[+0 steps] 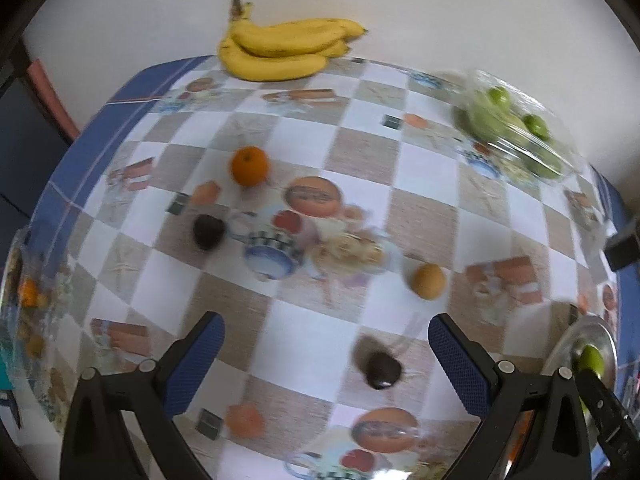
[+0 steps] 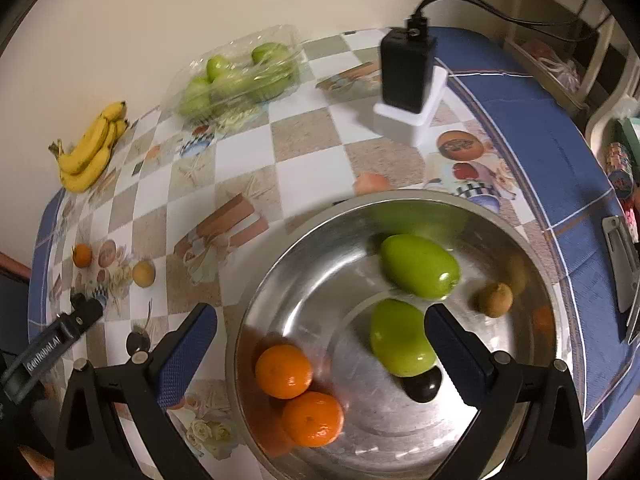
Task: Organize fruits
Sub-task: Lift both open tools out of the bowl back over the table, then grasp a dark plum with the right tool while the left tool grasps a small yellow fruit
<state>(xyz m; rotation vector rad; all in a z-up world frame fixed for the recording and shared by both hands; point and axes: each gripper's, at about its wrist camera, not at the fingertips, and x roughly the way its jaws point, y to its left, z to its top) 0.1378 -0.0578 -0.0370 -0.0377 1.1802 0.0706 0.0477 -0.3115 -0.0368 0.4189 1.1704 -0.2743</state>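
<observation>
My right gripper (image 2: 320, 336) hangs open over a metal bowl (image 2: 400, 194). In the bowl lie two oranges (image 2: 283, 371), two green fruits (image 2: 418, 266), a small brown fruit (image 2: 495, 299) and a dark fruit (image 2: 422, 385). One green fruit (image 2: 400, 338) lies just beside the right fingertip, with nothing pressing on it. My left gripper (image 1: 326, 340) is open above the tablecloth. A dark fruit (image 1: 382, 368) lies near its right finger. Farther off lie a yellowish fruit (image 1: 429, 281), an orange (image 1: 249, 166) and another dark fruit (image 1: 207, 232).
Bananas (image 1: 280, 48) lie at the table's far edge by the wall. A clear plastic box (image 1: 512, 128) holds green fruits. A black device on a white stand (image 2: 408, 72) sits behind the bowl. A clear container (image 1: 28, 296) with orange fruits is at the left edge.
</observation>
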